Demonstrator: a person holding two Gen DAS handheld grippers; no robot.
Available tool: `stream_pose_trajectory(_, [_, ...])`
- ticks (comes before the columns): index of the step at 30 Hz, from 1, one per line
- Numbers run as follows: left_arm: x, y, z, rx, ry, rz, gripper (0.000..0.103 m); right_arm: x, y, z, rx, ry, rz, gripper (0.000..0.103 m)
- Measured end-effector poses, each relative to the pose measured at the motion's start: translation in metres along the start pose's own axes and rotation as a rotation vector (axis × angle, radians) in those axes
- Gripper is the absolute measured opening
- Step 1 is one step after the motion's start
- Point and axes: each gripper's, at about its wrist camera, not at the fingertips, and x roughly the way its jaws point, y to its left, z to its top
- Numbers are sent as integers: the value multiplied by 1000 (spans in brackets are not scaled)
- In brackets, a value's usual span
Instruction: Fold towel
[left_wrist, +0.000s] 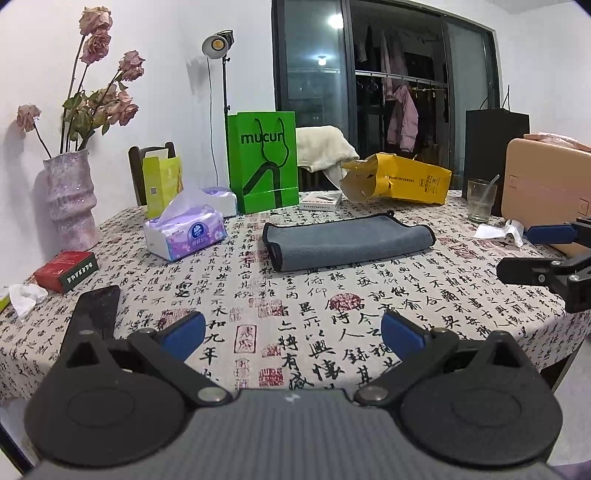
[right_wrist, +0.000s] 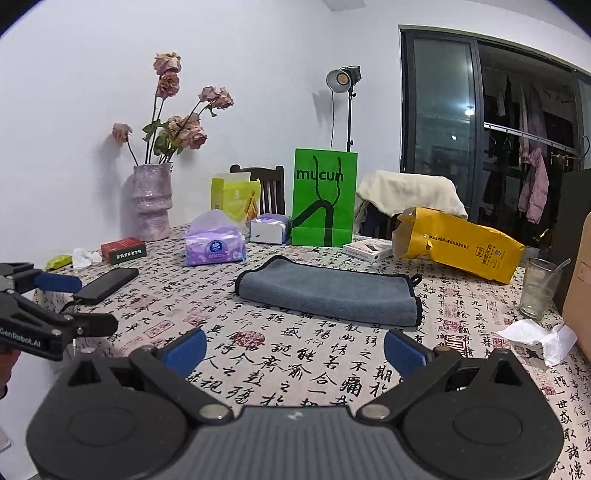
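A grey towel (left_wrist: 347, 242) with black trim lies folded in a long rectangle on the calligraphy-print tablecloth (left_wrist: 295, 317), past mid-table. It also shows in the right wrist view (right_wrist: 328, 290). My left gripper (left_wrist: 293, 334) is open and empty, held above the near part of the table, well short of the towel. My right gripper (right_wrist: 295, 349) is open and empty, also short of the towel. The right gripper shows at the right edge of the left wrist view (left_wrist: 532, 253). The left gripper shows at the left edge of the right wrist view (right_wrist: 70, 302).
Around the towel stand a tissue pack (left_wrist: 184, 234), a green paper bag (left_wrist: 263, 160), a yellow bag (left_wrist: 399, 179), a glass (left_wrist: 480, 201), a phone (left_wrist: 98, 308), a red box (left_wrist: 66, 269), a vase of dried roses (left_wrist: 70, 199) and crumpled tissue (left_wrist: 498, 230). A cardboard box (left_wrist: 546, 173) stands at the right.
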Motion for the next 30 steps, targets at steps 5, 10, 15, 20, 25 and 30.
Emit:
stream_pose_trajectory(5, [-8,-4,-11,7,-5,-8,103,-11,6,-2,8,-11,4,103])
stream_pose_trajectory(10, [-16,-3,-14,-12,-24,0,103,-20,13,-6,-5,-15,4,103])
stream_pose_trajectory(15, [-25,-5,-16,-25,-48,14,103,-28,18,-9,13,-20,8,103])
stream_pose_trajectory(20, [-31,-12,-20,-5,-52,4,103,-37,26,-17,33,-18,26,103])
stream_pose_trajectory(25, [-35,-17,-26,21,-60,1,103,-47,32,-23,52,-21,29,103])
stream_pose_trajectory(30, [-41,-21,-31,20,-62,-5,103,-55,35,-28,72,-24,19,103])
